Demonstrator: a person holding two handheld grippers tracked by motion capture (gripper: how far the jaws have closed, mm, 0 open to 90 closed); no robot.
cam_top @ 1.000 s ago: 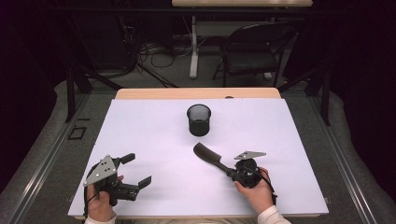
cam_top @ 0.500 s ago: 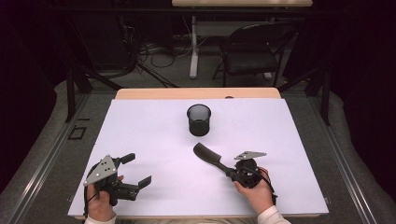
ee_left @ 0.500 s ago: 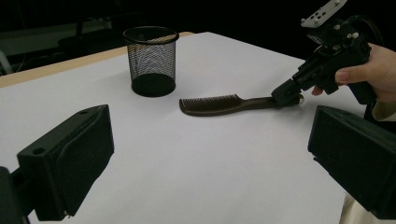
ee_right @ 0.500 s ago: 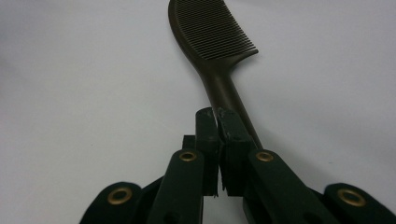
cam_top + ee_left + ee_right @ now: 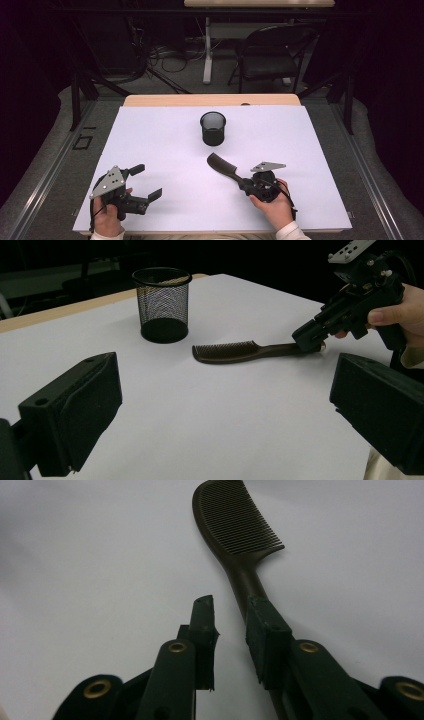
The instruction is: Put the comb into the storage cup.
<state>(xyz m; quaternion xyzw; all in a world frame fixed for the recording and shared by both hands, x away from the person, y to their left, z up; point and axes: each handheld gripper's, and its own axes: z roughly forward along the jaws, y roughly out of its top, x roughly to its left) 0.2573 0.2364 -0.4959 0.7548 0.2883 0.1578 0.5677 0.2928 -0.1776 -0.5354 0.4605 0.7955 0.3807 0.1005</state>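
Comb, dark brown plastic with a long handle (image 5: 223, 168), lies flat on the large white table sheet (image 5: 165, 145), right of centre, teeth end toward the black wire-mesh pencil cup (image 5: 213, 128) standing farther back. Right gripper (image 5: 231, 622) sits at the handle's near end; its jaws have just been opening, a slight gap between them, the handle against the right-hand pad and no longer pinched. Left gripper (image 5: 149, 182), near left, rests with jaws spread wide, nothing between them
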